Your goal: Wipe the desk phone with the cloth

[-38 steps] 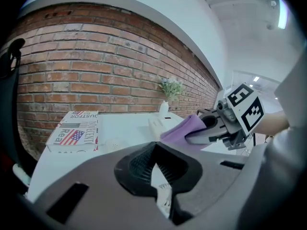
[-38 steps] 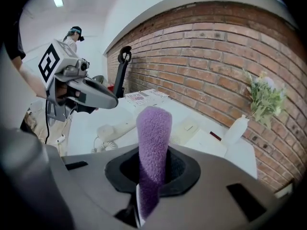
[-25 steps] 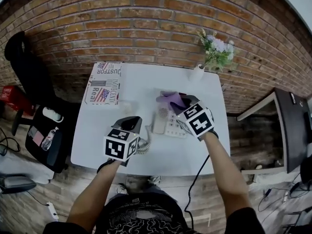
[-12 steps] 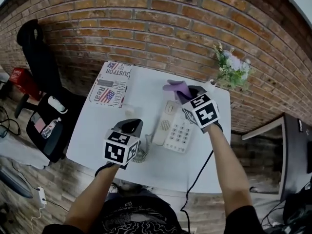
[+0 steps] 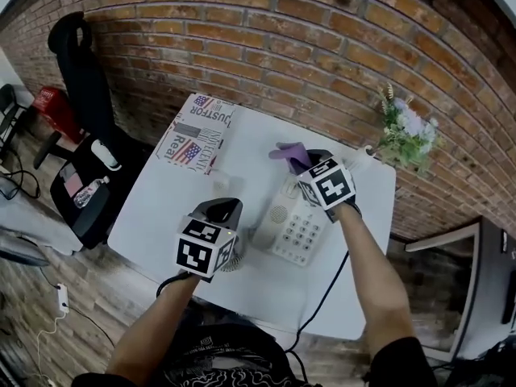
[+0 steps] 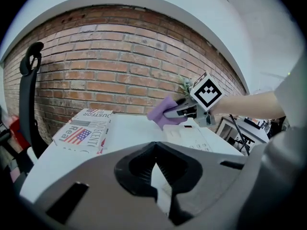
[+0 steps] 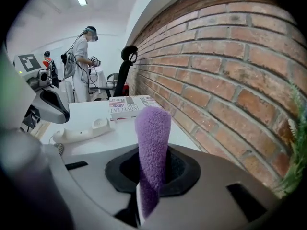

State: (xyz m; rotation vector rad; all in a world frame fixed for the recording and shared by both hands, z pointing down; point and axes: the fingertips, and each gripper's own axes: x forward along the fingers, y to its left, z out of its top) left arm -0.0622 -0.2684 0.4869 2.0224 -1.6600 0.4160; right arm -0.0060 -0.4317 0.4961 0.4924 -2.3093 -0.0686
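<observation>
A white desk phone point(image 5: 300, 230) lies in the middle of the white table point(image 5: 161, 208), its handset point(image 5: 274, 208) along its left side. My right gripper point(image 5: 300, 161) hovers over the phone's far end, shut on a purple cloth point(image 5: 289, 151) that sticks out toward the wall. In the right gripper view the cloth point(image 7: 152, 143) stands up between the jaws, with the handset point(image 7: 81, 130) beyond it. My left gripper point(image 5: 226, 208) is left of the phone, near the coiled cord point(image 5: 235, 258), its jaws together and nothing in them. In the left gripper view the phone point(image 6: 192, 135) lies ahead.
A flag-printed box point(image 5: 197, 139) lies at the table's far left corner. A vase of flowers point(image 5: 403, 131) stands at the far right by the brick wall point(image 5: 242, 47). A black chair point(image 5: 81, 63) and a bag point(image 5: 85, 188) are left of the table. A person point(image 7: 84, 56) stands far off.
The right gripper has carried the cloth from over the phone's top toward its far end. The head view has swung. The left gripper stays beside the cord.
</observation>
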